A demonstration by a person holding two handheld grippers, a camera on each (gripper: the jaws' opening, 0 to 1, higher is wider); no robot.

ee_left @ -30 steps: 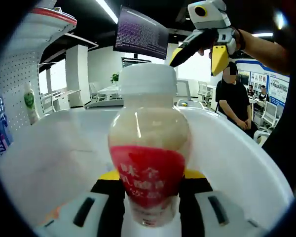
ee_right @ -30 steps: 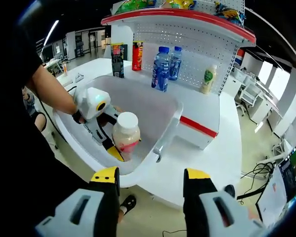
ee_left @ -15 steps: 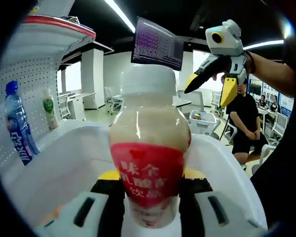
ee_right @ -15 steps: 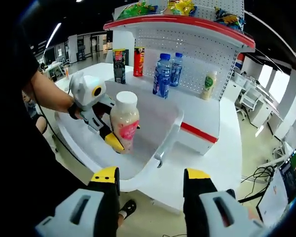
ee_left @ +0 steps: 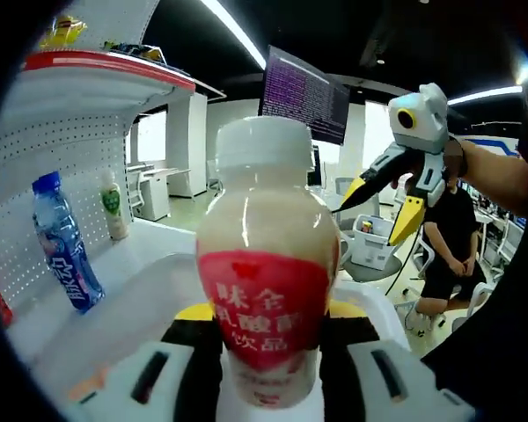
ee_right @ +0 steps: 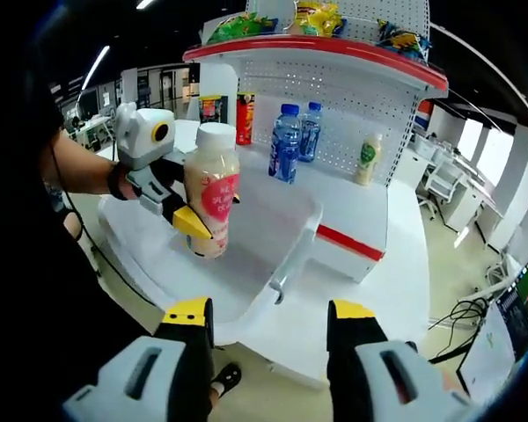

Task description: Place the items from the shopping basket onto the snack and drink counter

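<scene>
A milk drink bottle [ee_left: 264, 264] with a white cap and a red label stands upright between my left gripper's [ee_left: 264, 318] jaws, which are shut on it. In the right gripper view the same bottle [ee_right: 211, 198] hangs in the left gripper [ee_right: 198, 220] above the white shopping basket [ee_right: 292, 251], level with the counter's lower shelf. My right gripper [ee_right: 268, 316] is open and holds nothing, hovering in front of the basket. It also appears raised at the right [ee_left: 380, 209] in the left gripper view, jaws apart.
The white counter [ee_right: 370, 215] behind the basket holds two blue water bottles [ee_right: 286, 145], a small green-label bottle [ee_right: 363, 160], a red can [ee_right: 245, 119] and a dark box [ee_right: 211, 110]. Snack bags [ee_right: 321, 16] lie on the red-edged top shelf. A person [ee_left: 444, 237] sits behind.
My left gripper has lifted the milk drink bottle up out of the basket and toward the counter shelf. My right gripper has stayed open, high in front of the basket.
</scene>
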